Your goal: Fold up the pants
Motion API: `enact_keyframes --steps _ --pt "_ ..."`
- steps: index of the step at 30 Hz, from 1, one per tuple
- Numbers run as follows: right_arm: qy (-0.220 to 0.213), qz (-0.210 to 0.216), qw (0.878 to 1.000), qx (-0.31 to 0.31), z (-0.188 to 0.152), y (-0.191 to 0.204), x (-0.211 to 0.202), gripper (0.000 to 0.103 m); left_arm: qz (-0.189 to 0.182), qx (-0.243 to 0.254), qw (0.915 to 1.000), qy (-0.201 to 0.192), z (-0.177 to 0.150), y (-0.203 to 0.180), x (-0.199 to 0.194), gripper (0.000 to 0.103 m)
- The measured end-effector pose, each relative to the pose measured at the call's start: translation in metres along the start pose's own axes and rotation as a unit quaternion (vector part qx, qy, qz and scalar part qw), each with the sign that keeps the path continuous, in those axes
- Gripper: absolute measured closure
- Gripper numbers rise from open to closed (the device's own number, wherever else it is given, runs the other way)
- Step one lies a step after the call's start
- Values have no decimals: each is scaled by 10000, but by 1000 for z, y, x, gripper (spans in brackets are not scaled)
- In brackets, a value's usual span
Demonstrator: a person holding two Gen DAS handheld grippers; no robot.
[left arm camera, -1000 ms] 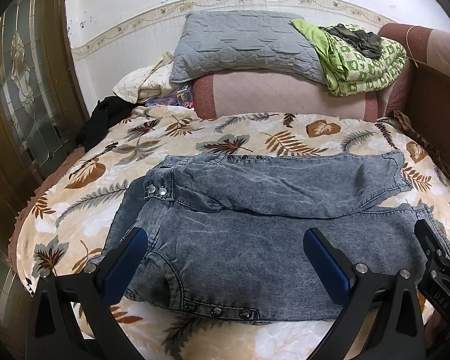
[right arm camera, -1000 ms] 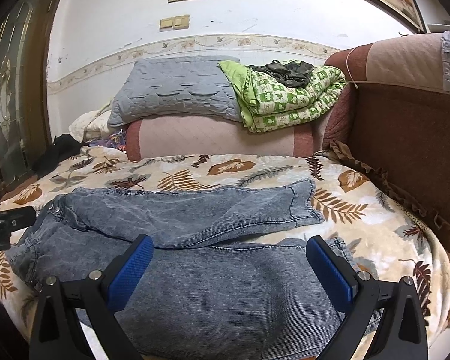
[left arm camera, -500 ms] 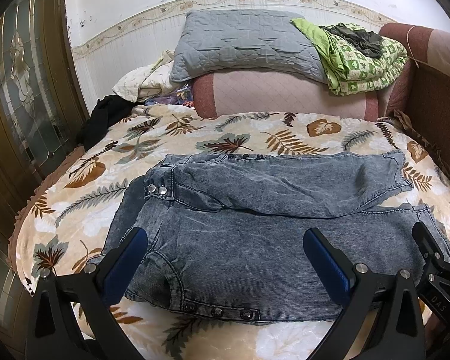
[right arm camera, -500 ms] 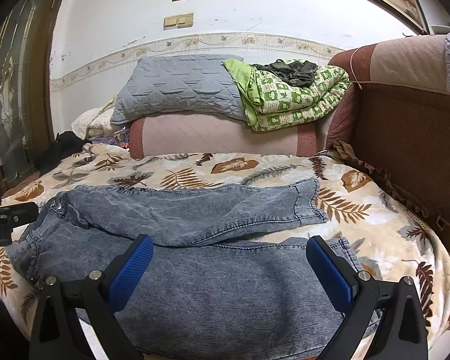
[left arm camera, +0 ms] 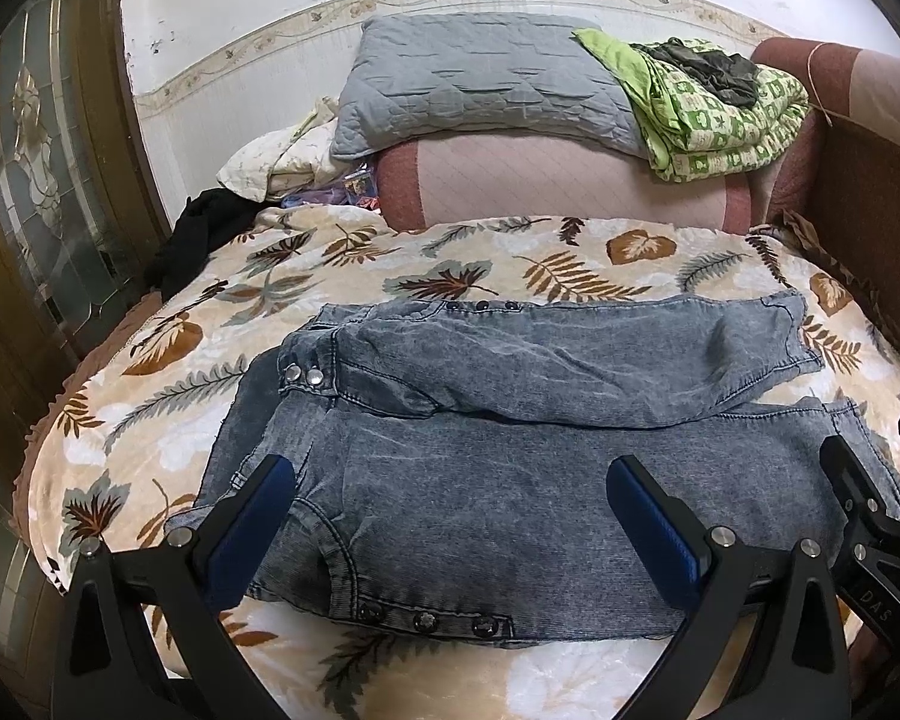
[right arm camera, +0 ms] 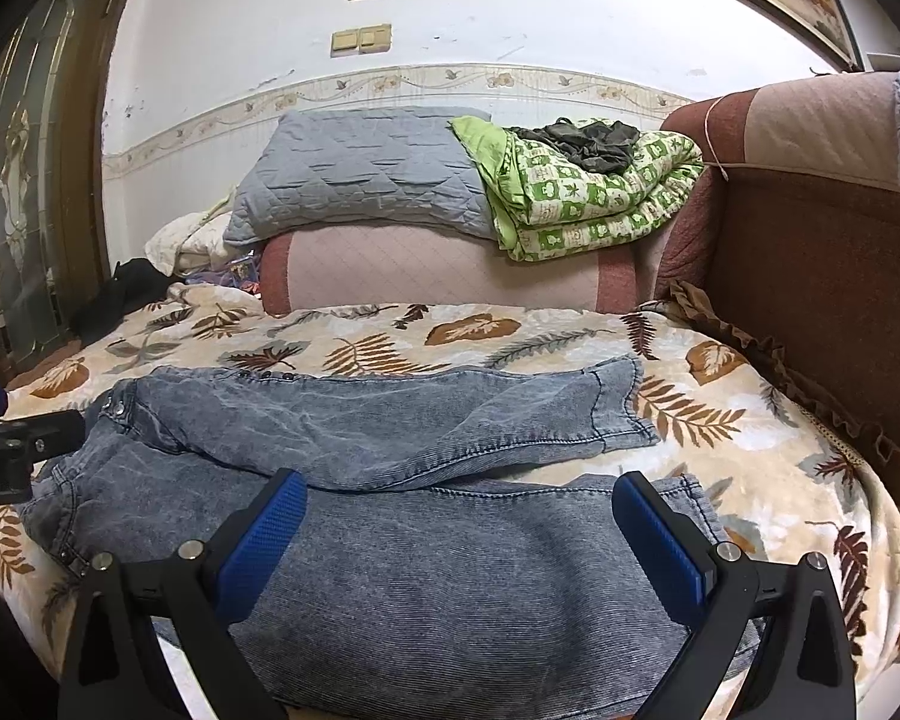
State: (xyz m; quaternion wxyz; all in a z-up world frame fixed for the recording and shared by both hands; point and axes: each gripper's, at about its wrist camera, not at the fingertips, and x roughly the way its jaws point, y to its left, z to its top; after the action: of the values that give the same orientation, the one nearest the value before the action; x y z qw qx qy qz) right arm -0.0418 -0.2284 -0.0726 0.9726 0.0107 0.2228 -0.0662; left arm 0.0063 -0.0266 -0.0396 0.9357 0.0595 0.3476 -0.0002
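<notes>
The pants (left arm camera: 510,456) lay flat on the leaf-patterned bed (left arm camera: 342,264), one leg folded across the other. The left hand-held gripper (left arm camera: 444,516) hung over the waist end, jaws spread wide, holding nothing. The right hand-held gripper (right arm camera: 459,531) hung over the leg end, equally wide and empty.

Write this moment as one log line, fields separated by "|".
task: fold pants | pants: flat on leaf blanket, one leg over other | left gripper: open, empty | right gripper: open, empty
</notes>
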Motion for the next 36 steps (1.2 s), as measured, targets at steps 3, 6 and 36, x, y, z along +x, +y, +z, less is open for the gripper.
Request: enact_keyframes --steps 3,6,36 --pt "-3 -2 10000 2 0 1 0 0 4 -9 10000 12 0 0 1 0" --pt "7 3 10000 3 0 1 0 0 13 -10 10000 14 0 1 1 0" --pt "1986 -164 9749 994 119 -160 229 0 24 -80 9900 1406 109 107 191 0"
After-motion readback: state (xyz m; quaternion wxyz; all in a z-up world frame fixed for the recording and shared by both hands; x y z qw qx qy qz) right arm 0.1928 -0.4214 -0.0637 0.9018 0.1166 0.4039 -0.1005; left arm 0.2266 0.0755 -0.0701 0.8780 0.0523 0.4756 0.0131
